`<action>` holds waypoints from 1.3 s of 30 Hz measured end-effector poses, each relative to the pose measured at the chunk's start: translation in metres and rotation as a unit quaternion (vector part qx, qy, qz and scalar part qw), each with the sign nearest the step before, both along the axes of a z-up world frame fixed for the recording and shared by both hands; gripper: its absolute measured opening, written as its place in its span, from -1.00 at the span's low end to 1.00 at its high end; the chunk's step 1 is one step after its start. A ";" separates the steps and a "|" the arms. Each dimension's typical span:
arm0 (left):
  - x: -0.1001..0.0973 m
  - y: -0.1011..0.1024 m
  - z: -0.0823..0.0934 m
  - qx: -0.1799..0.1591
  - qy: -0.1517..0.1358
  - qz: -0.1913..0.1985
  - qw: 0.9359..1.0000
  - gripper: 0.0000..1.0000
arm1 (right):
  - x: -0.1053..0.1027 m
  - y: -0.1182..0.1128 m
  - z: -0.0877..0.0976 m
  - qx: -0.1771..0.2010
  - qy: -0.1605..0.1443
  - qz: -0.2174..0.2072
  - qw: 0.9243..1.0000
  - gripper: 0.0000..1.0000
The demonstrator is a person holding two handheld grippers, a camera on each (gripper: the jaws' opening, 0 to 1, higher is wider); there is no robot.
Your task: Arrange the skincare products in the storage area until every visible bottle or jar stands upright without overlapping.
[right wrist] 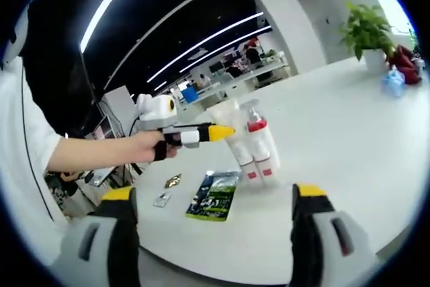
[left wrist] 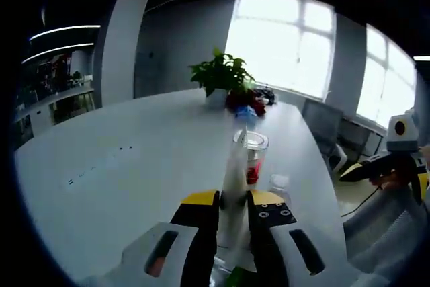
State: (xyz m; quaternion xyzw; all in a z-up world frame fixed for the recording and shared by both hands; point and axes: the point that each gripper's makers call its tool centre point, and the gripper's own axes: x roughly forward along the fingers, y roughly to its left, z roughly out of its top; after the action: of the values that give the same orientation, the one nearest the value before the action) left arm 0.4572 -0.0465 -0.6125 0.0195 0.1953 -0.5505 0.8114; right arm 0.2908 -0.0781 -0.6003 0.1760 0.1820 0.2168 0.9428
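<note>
A person is working two handheld grippers over a large white table (right wrist: pixel 349 119) in an open office. In the left gripper view, the left gripper (left wrist: pixel 232 201) is clamping its yellow-tipped jaws on a tall translucent bottle (left wrist: pixel 236 166), holding it upright near the table's near edge. Just beyond it a clear bottle with a red lower part (left wrist: pixel 254 159) is standing, and a small clear jar (left wrist: pixel 279 183) is sitting beside it toward the table's side edge. In the right gripper view, the same cluster of bottles is standing close together near the near edge, one with a red cap (right wrist: pixel 255 142), with the left gripper reaching in from the left in the person's hand (right wrist: pixel 144 147). The right gripper (right wrist: pixel 213 196) is hanging back off the table's edge, its jaws spread wide with nothing between them. A dark green packet (right wrist: pixel 213 197) and two small foil sachets (right wrist: pixel 166 190) are lying flat by the near edge. A potted plant (left wrist: pixel 222 75) is standing at the far end of the table.
</note>
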 end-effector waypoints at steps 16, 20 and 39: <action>-0.001 0.001 -0.003 -0.001 -0.023 -0.055 0.998 -0.76 | 0.000 -0.001 -0.001 0.002 0.003 -0.003 1.000 0.91; -0.004 0.001 -0.003 -0.001 -0.029 -0.071 0.997 -0.76 | 0.000 -0.001 -0.002 0.000 0.004 -0.003 1.000 0.91; -0.005 -0.001 -0.006 0.009 -0.018 -0.085 0.996 -0.69 | 0.000 -0.001 -0.003 -0.003 0.007 -0.002 1.000 0.91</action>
State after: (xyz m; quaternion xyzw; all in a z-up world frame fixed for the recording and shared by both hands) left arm 0.4523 -0.0474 -0.6182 0.0531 0.1837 -0.6151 0.7649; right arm 0.2906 -0.0786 -0.6032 0.1753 0.1884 0.2133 0.9425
